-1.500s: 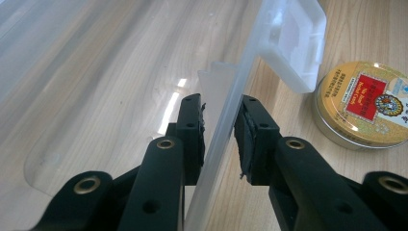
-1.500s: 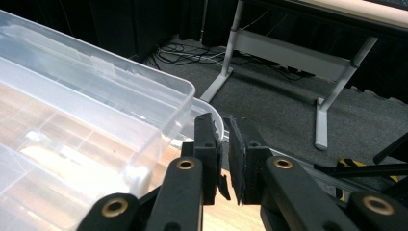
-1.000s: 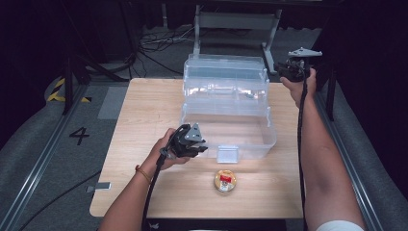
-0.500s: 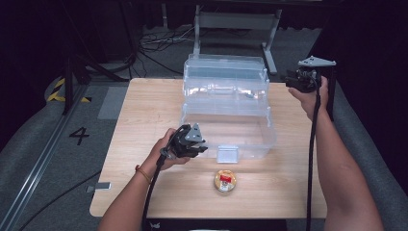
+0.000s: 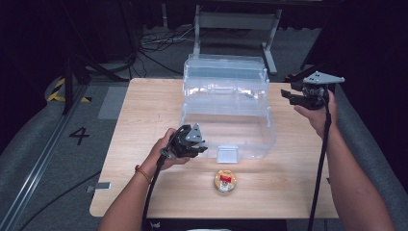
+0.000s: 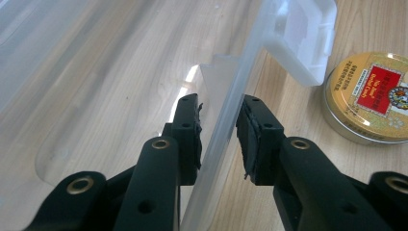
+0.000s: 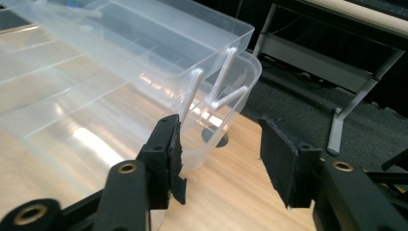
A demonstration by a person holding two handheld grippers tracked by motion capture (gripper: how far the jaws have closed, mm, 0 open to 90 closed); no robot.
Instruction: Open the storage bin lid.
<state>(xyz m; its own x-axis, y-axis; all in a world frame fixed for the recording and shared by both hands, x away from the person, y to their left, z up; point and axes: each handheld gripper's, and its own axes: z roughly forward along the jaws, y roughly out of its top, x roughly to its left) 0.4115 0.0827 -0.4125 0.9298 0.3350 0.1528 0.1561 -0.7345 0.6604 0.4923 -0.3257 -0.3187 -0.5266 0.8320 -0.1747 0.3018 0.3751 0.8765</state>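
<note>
1. Two black tools work at one clear plastic storage box (image 5: 226, 115) that stands on a pale wood-grain worktop (image 5: 144, 110), its lid (image 5: 226, 72) raised upright at the far side.
2. The box is thin, glossy and see-through, with rounded corners; the wood grain shows through its walls and floor.
3. The left tool (image 5: 199, 147) sits at the box's near left corner. In the left gripper view (image 6: 220, 132) its jaws stand narrow on either side of the thin front wall: the right pad (image 6: 248, 132) lies against the plastic, while on the other side I cannot tell whether the pad touches.
4. A frosted, squarish latch tab (image 5: 227, 154) hangs from the front rim, just right of that tool.
5. A round, flat tin (image 5: 224, 181) with a gold metal rim and a red-and-gold label lies on the worktop just in front of the box, near the latch.
6. The right tool (image 5: 287, 95) is held off the box's right end, apart from it. Its jaws have just been opening and stand wide with nothing between them.
7. In the right gripper view (image 7: 219, 149) the pads (image 7: 279, 159) look rough and frayed at the edges; the box's curved corner and thin white hinge struts (image 7: 211, 91) show behind them.
</note>
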